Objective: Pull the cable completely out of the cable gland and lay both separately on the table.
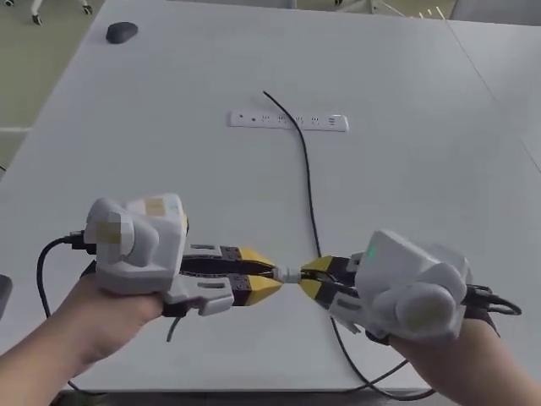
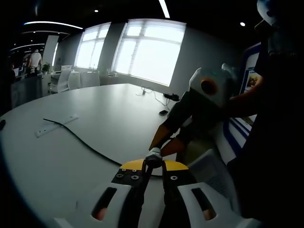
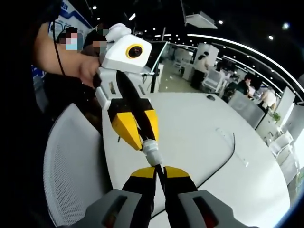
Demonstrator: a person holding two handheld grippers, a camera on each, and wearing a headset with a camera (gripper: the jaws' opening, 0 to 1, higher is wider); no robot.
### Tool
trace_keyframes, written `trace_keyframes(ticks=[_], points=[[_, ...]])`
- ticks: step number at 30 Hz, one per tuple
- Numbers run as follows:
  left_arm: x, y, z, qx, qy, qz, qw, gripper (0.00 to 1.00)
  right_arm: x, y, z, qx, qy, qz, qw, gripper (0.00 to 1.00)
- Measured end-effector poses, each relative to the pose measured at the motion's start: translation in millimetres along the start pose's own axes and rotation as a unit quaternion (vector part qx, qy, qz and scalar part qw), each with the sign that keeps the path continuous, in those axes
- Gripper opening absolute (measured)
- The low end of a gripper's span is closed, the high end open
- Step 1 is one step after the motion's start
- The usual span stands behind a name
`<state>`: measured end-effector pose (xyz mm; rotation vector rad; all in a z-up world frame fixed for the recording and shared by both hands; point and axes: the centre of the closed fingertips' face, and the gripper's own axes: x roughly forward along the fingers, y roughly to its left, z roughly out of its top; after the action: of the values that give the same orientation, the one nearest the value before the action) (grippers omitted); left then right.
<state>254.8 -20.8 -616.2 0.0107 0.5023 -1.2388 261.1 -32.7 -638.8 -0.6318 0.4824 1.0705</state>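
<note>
Over the near edge of the broad white desk (image 1: 169, 127) the person holds the two tools nose to nose, their yellow-tipped jaws almost meeting. The left gripper (image 1: 272, 281) comes in from the left, and its jaws are clenched on a small white cable gland (image 1: 290, 275), which sits right at their tips, lifted off the desk. In the left gripper view the gland (image 2: 153, 156) pokes out just past that gripper's own tips (image 2: 153, 166), with the other tool reaching in from the right.

The right gripper (image 1: 308, 277) comes in from the right. Its jaws are pinched tight on a thin black cable (image 1: 306, 169) just beside the gland, touching or nearly touching it. In the right gripper view its tips (image 3: 159, 172) sit directly under the gland (image 3: 151, 149), and the left gripper (image 3: 142, 142) hangs down from above.

The cable lies along the desk from its far end, crosses a long white power strip (image 1: 287, 121) lying flat, and curves nearer to the point where the jaws meet. More black cable trails off the near edge below the right gripper. The cable is still joined to the gland.

A dark computer mouse (image 1: 122, 32) sits at the far left corner of the desk, well apart from everything else
</note>
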Motion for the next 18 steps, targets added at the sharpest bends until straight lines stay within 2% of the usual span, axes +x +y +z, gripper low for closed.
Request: trace_keyframes(ticks=[4,7,9,18], points=[[-0.7,1.6,-1.7,-0.003,0.0,-0.001,1.0,0.14,-0.6,-0.9,-0.2,0.023,-0.012,0.004,0.9997,0.0],[-1.1,0.8,1.1,0.003,-0.004,-0.002,1.0,0.14,-4.3,-0.8,2.2,0.012,-0.025,0.006,0.9996,0.0],[0.2,1.5,-0.8,0.004,-0.001,-0.002,1.0,0.15,-4.4,2.0,2.5,0.01,-0.03,0.016,0.9994,0.0],[1.7,2.6,-2.1,0.014,0.0,-0.002,0.9999,0.15,-7.5,6.0,5.3,-0.004,-0.048,0.03,0.9984,0.0]])
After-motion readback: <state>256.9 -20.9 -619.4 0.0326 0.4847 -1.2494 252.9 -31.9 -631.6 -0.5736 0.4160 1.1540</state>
